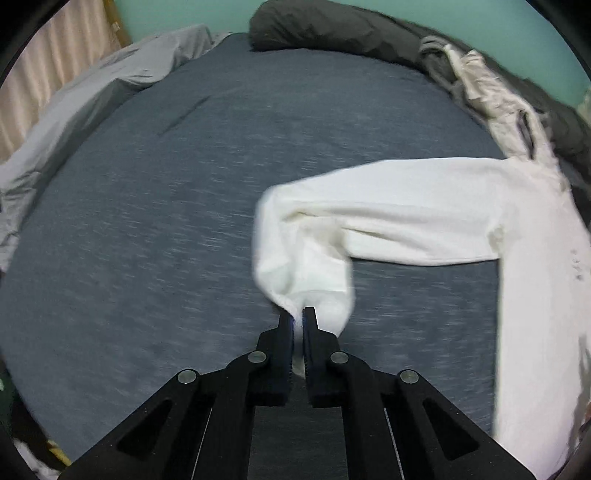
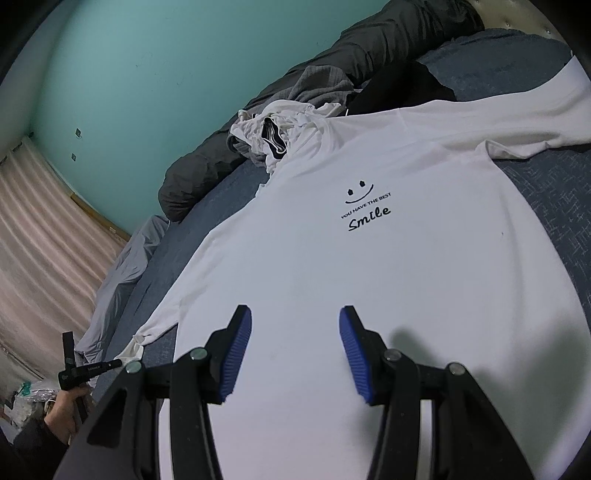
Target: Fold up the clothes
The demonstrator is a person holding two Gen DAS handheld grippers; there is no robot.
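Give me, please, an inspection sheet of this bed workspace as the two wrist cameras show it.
Surface: blue-grey bed sheet, mostly bare left of the shirt.
Job's things: white long-sleeved shirt spread front up, "Smile" print showing; its sleeve lifted and bent.
Clutter: crumpled white and grey clothes; dark duvet along the wall; light grey cloth.
Grippers: left claw shut on the sleeve end; right claw open above the shirt.
Cables: nothing seen.
Surroundings: teal wall, pink curtain.

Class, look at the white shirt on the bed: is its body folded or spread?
Spread. The white shirt lies flat on the bed, print showing; only one sleeve is lifted, pinched by the left gripper.
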